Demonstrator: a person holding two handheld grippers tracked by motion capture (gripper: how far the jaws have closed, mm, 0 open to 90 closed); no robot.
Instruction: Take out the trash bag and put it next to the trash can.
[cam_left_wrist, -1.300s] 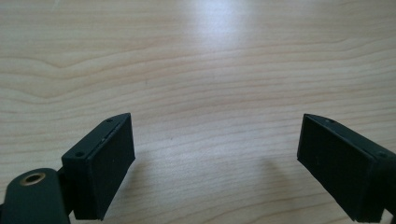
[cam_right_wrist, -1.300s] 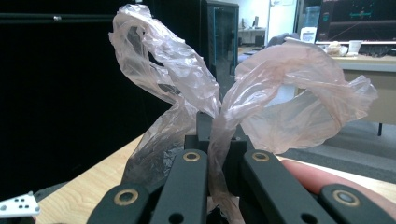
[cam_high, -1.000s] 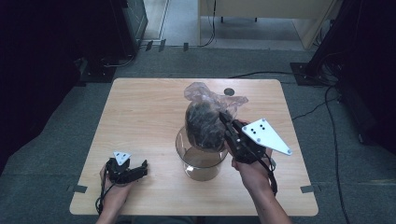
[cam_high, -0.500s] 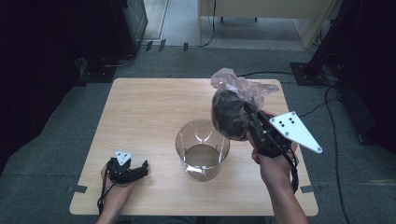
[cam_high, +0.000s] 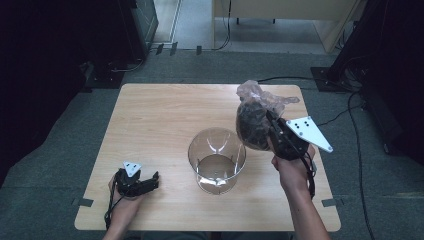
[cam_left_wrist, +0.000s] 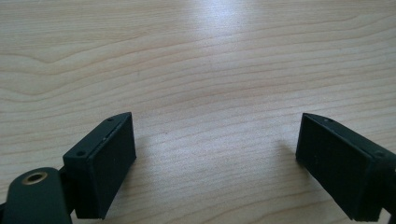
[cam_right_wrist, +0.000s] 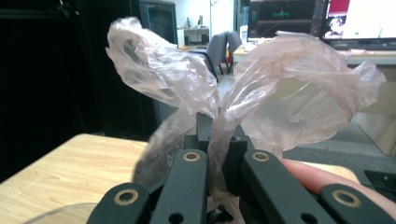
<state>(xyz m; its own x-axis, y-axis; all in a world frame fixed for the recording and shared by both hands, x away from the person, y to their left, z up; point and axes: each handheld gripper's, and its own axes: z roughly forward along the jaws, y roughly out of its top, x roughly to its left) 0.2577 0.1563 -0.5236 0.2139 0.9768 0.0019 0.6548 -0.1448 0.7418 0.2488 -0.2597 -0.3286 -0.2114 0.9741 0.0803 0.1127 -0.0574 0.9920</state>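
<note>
High view, right gripper: held above the tabletop, jaws pinched on the neck of a thin plastic bag with a dark load inside; the bag hangs just in front of the gripper.
High view, glass bowl: stands on the tabletop, beside and below the right gripper, apart from the bag.
High view, left gripper: rests low on the tabletop, well away from the bowl.
Left gripper view: jaws spread wide over bare wood, nothing between them.
Right gripper view: jaws pressed together on crumpled bag film, which flares out above them.
</note>
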